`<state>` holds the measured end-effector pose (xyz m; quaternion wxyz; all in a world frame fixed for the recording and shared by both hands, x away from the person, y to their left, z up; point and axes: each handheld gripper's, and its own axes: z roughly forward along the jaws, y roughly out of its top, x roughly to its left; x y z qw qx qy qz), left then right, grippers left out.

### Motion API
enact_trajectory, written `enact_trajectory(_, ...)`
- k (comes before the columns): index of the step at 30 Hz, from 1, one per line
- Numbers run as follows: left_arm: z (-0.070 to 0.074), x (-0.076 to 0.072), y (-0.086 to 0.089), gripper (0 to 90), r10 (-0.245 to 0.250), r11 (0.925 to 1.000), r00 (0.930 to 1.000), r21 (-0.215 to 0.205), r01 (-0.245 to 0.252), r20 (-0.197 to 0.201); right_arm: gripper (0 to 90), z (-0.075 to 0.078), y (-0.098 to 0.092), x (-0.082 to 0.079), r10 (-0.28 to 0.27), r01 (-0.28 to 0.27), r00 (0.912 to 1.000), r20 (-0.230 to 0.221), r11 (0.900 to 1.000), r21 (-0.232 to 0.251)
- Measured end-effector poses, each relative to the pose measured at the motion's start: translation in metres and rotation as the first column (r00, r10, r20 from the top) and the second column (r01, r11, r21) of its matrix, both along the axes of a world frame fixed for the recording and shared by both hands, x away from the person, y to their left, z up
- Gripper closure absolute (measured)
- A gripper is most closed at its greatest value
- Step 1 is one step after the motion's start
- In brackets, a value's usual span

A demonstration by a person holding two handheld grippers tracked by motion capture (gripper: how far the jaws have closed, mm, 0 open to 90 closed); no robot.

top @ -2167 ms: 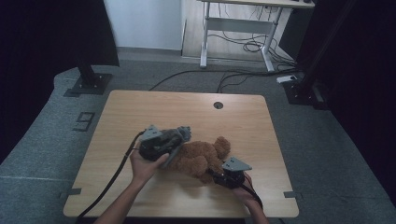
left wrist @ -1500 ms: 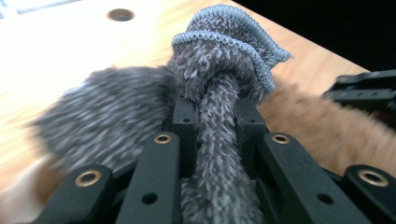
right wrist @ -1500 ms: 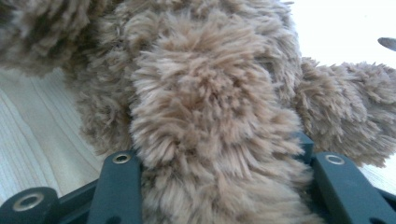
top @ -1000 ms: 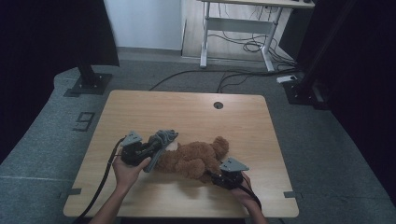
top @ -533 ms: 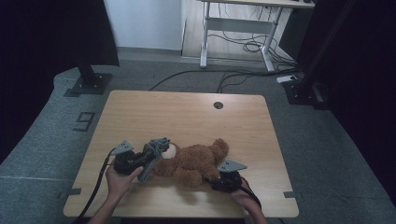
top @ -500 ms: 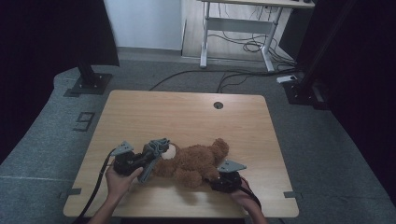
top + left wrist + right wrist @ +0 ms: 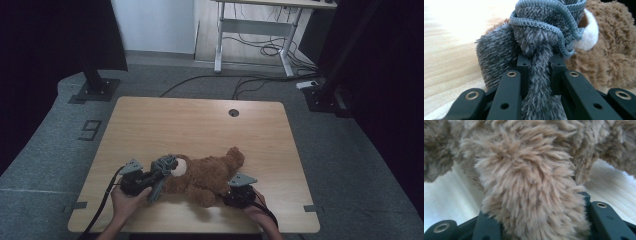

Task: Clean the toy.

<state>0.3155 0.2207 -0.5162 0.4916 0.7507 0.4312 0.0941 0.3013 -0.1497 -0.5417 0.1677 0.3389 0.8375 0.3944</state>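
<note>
**Bear and cloth held at the near edge of the desk**

A brown teddy bear [image 7: 210, 175] lies on its side on the wooden desk [image 7: 200, 120], close to the near edge and a little right of the middle of that edge. Its white muzzle [image 7: 179, 167] points toward the desk's left side. A grey fuzzy cloth [image 7: 162, 167] with a scalloped trim is bunched against the bear's face, touching the muzzle.

The left hand-held gripper [image 7: 537, 66] has its jaws clamped tight on a pinched fold of the grey cloth, which bulges out above them. In the high view it sits just left of the bear's head, with the person's left hand [image 7: 127, 200] around it near the edge.

The right hand-held gripper [image 7: 239, 192] lies beside the bear's lower body; its jaws are closed on one furry brown limb [image 7: 529, 190] of the bear, which spreads over them.
</note>
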Motion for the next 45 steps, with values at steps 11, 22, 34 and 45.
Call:
enact_trajectory(11, 0.003, 0.053, -0.032, 75.4, 0.016, 0.9982, 0.9991, -0.057, -0.019, -0.040, 49.7, -0.006, -0.020, 0.037, -0.164, 0.164, 0.9815, 0.100, 0.986, 0.009)
enact_trajectory(22, 0.003, 0.048, -0.013, 74.5, 0.043, 0.9990, 0.9978, 0.008, -0.043, -0.051, 46.5, -0.008, -0.029, 0.035, -0.160, 0.158, 0.9821, 0.099, 0.987, 0.028)
enact_trajectory(34, 0.008, 0.015, 0.043, 71.3, 0.142, 0.9798, 0.9899, 0.145, -0.138, -0.011, 43.9, -0.009, -0.031, 0.032, -0.153, 0.151, 0.9815, 0.115, 0.988, 0.024)
enact_trajectory(45, -0.005, 0.002, 0.062, 46.3, 0.188, 0.9424, 0.9815, 0.287, -0.171, -0.034, 41.2, -0.009, -0.032, 0.032, -0.163, 0.161, 0.9814, 0.101, 0.986, 0.036)
